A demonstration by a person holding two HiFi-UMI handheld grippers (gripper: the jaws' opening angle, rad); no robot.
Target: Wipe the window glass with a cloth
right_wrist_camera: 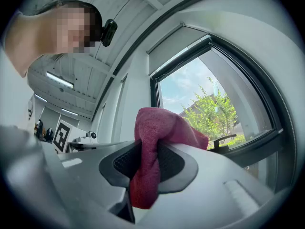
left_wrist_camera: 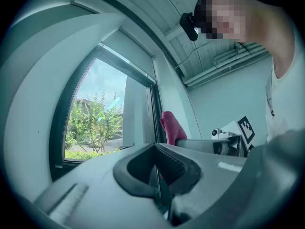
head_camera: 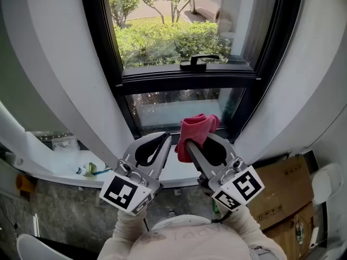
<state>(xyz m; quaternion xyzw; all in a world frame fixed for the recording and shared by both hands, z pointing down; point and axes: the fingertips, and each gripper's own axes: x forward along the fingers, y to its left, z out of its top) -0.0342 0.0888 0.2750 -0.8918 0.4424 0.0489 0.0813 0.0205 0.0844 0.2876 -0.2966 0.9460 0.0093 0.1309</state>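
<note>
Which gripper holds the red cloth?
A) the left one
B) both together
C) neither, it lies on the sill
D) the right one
D: the red cloth is pinched between the fingers of the right gripper, while the left gripper is shut with nothing in it.

My left gripper (head_camera: 162,138) and right gripper (head_camera: 201,143) have the same light grey plastic shells, with black ribbed pads (right_wrist_camera: 125,162) lining the jaws. Each has a white cube (head_camera: 126,193) at the back, printed with black square markers. I'm wearing cream sleeves (head_camera: 128,229) and a white top (left_wrist_camera: 286,104), with a small black camera (right_wrist_camera: 109,31) strapped to my head.
</note>
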